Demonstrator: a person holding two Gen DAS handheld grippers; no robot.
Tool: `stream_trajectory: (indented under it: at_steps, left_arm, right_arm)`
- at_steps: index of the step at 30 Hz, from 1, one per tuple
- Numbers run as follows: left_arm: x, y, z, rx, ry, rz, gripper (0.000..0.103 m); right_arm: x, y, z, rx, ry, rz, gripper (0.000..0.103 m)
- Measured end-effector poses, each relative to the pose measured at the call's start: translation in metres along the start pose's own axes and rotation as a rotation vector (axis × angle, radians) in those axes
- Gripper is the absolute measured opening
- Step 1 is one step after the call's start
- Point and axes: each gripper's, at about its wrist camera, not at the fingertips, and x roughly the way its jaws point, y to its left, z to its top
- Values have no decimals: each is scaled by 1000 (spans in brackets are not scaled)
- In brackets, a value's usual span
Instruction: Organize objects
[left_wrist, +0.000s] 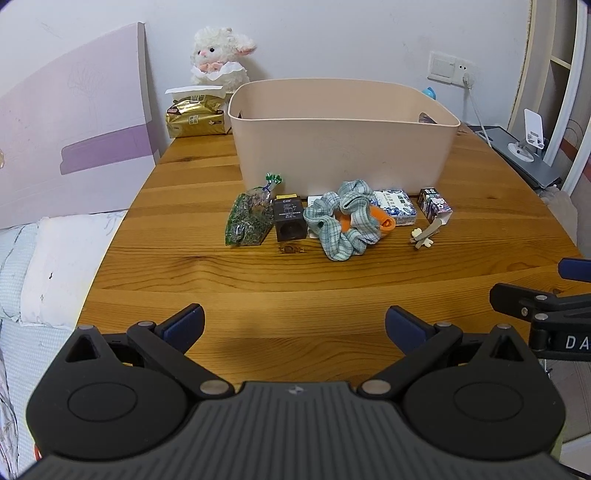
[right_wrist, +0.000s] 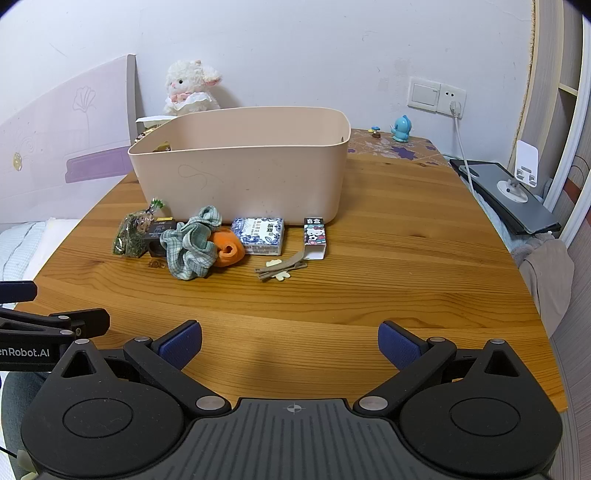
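A beige plastic bin (left_wrist: 343, 147) (right_wrist: 243, 173) stands on the wooden table. In front of it lies a row of small things: a green snack bag (left_wrist: 247, 218) (right_wrist: 133, 232), a dark brown box (left_wrist: 290, 219) (right_wrist: 159, 236), a checked scrunchie (left_wrist: 345, 221) (right_wrist: 192, 243), an orange item (left_wrist: 386, 221) (right_wrist: 229, 249), a blue-white tissue pack (left_wrist: 395, 206) (right_wrist: 260, 234), a Hello Kitty box (left_wrist: 436, 205) (right_wrist: 315, 236) and a hair clip (left_wrist: 424, 236) (right_wrist: 280, 269). My left gripper (left_wrist: 293, 325) and right gripper (right_wrist: 290, 343) are open, empty, near the front edge.
A plush lamb (left_wrist: 221, 55) (right_wrist: 190, 88) and a gold tissue pack (left_wrist: 197, 118) sit behind the bin. A blue figurine (right_wrist: 402, 129) stands at the back right. A phone stand on a grey tray (right_wrist: 517, 184) is off the right edge. A bed (left_wrist: 44, 266) lies left.
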Motion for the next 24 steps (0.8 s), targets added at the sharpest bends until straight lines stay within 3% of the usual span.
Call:
stream_trajectory:
  at_steps: [24]
  left_arm:
    - [0,-1,-1,1,-2,-3,103]
  right_arm:
    - [3,0,-1,0,4,-1,103]
